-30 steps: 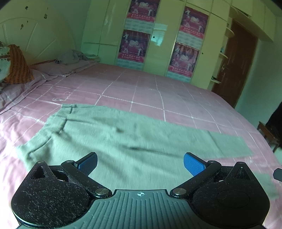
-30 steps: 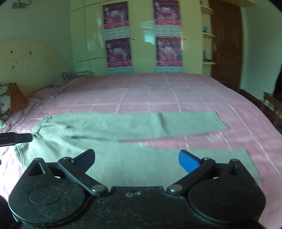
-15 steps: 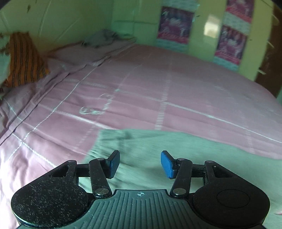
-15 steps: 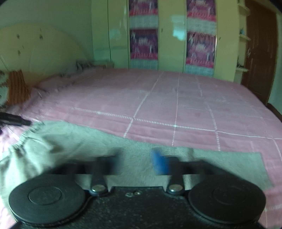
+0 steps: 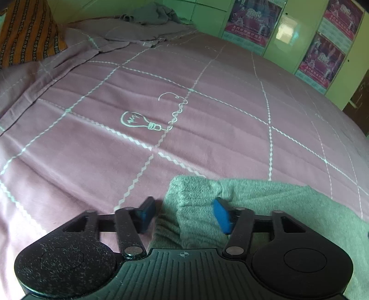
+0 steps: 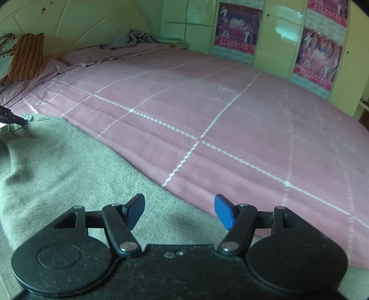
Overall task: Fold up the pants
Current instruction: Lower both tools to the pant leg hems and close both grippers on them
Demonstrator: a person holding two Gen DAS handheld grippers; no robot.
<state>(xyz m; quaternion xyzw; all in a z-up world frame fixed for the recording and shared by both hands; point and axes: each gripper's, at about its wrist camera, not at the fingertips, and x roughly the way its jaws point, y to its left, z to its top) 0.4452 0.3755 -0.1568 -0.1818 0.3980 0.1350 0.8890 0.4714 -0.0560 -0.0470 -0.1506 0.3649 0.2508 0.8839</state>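
I am bracketing the pants [image 5: 196, 203] corner with my left gripper [image 5: 184, 215], apparently not yet pinching, right gripper [image 6: 178, 211] spread over its edge.

We see our left gripper [image 5: 182, 215] low over the bed [image 5: 207, 129], its jaws apart around a bunched corner of the grey-green pants [image 5: 265, 203]. The blue pads [image 5: 222, 215] flank the raised fold without pressing it flat. The pants run off to the right. On the pink checked sheet ahead lies a bulb drawing [image 5: 138, 121]; a striped pillow [image 5: 25, 34] and a grey cloth [image 5: 150, 15] sit far back, before posters [image 5: 250, 19].
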